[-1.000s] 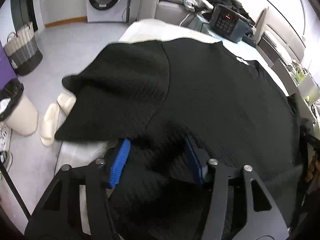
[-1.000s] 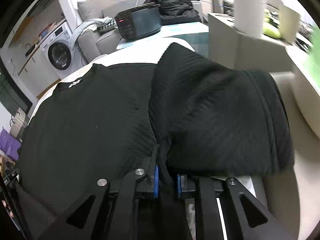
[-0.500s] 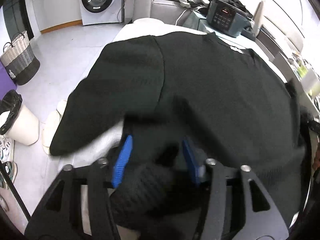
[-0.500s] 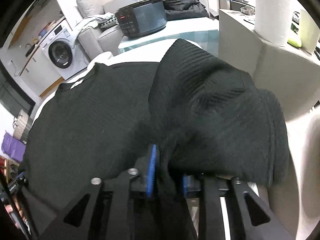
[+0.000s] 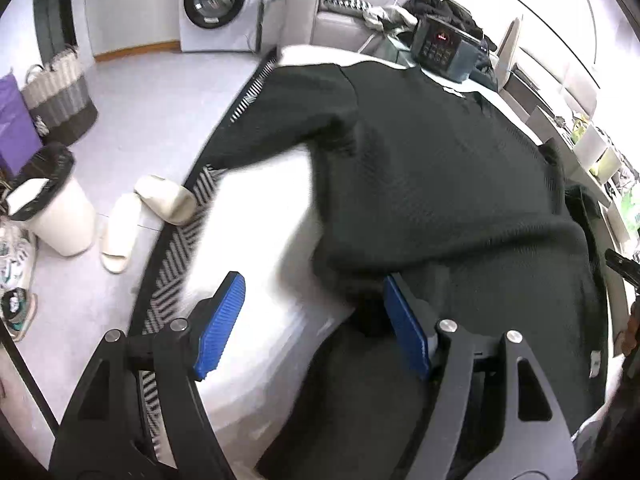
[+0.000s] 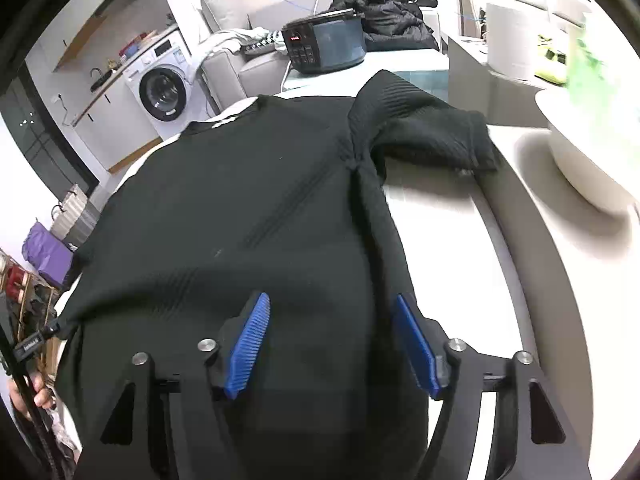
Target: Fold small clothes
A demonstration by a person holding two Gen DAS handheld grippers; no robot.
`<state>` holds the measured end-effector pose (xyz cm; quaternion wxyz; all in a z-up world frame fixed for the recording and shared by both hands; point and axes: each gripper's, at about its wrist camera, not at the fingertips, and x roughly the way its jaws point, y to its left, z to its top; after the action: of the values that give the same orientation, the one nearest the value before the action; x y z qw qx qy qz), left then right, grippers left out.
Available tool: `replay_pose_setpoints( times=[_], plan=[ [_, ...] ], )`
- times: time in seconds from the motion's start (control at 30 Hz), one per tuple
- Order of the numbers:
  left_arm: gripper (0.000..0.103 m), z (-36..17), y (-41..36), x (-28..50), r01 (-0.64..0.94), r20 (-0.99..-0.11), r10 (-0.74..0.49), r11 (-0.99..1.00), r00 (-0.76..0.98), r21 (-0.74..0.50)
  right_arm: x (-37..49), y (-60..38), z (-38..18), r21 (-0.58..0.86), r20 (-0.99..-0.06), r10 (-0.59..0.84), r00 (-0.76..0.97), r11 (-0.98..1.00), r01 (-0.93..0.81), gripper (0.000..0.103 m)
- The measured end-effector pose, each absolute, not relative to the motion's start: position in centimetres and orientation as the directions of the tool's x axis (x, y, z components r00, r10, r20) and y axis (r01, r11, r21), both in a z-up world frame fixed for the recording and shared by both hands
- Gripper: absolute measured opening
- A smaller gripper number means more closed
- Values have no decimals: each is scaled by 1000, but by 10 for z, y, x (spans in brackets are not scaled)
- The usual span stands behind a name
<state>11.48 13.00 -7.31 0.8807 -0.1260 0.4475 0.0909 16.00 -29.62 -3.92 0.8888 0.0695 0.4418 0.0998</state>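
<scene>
A black knit sweater lies spread on a white table, neck toward the far end. In the left wrist view its left sleeve hangs over the table's left edge. My left gripper is open and empty at the sweater's near left side, its right pad beside the fabric. In the right wrist view the sweater fills the middle and its right sleeve lies folded on the table. My right gripper is open, just above the sweater's hem, holding nothing.
A dark appliance and a pile of black clothes sit at the table's far end. A white bin, slippers and a woven basket stand on the floor to the left. A white bowl is at the right.
Both grippers have let go of the sweater and opened. The left one shifted left, showing bare table. The raised right side of the sweater has dropped flat.
</scene>
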Motion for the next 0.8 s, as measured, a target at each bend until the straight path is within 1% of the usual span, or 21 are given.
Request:
replay_pose_setpoints(
  times=[0.17,0.23,0.27,0.3,0.33,0.37,0.4,0.43,0.5,0.67,0.7,0.8],
  plan=[
    [68,-82,127,73,-221,-836,20,968,549,-122,120,-294,-40,206,-771,237,592,971,-120,69],
    [62,-89,121,68,-194,-849,-11,972,528,-133,106,-293,-42,214,-774,240,586,970,-114,69],
    [60,-90,111,64,-167,-840,25,983,541,-79,99,-294,-42,212,-774,237,588,971,-111,69],
    [49,-91,103,61,-133,-842,27,990,538,-53,93,-295,-41,210,-775,231,589,972,-105,69],
    [34,-91,97,59,-110,-834,31,993,550,-35,89,-296,-41,210,-774,229,590,972,-102,69],
    [26,-92,90,58,-81,-825,6,996,565,-48,83,-298,-40,214,-769,228,597,972,-96,69],
    [10,-91,86,55,-68,-823,-1,996,569,-49,80,-300,-39,218,-765,229,602,972,-92,69],
    [4,-90,82,52,-58,-824,0,997,566,-40,77,-302,-38,223,-762,230,606,971,-88,69],
    [4,-88,77,36,-56,-829,33,998,558,1,76,-303,-37,221,-761,222,609,972,-77,69],
    [4,-83,83,-5,-45,-850,-4,998,527,-32,71,-305,-35,211,-763,215,610,974,-80,69],
    [4,-81,85,-15,-38,-853,-14,998,522,-40,72,-306,-35,210,-768,214,603,975,-78,69],
    [5,-77,93,-35,-24,-845,-87,993,527,-117,73,-307,-36,188,-785,190,589,980,-66,70]
  ],
)
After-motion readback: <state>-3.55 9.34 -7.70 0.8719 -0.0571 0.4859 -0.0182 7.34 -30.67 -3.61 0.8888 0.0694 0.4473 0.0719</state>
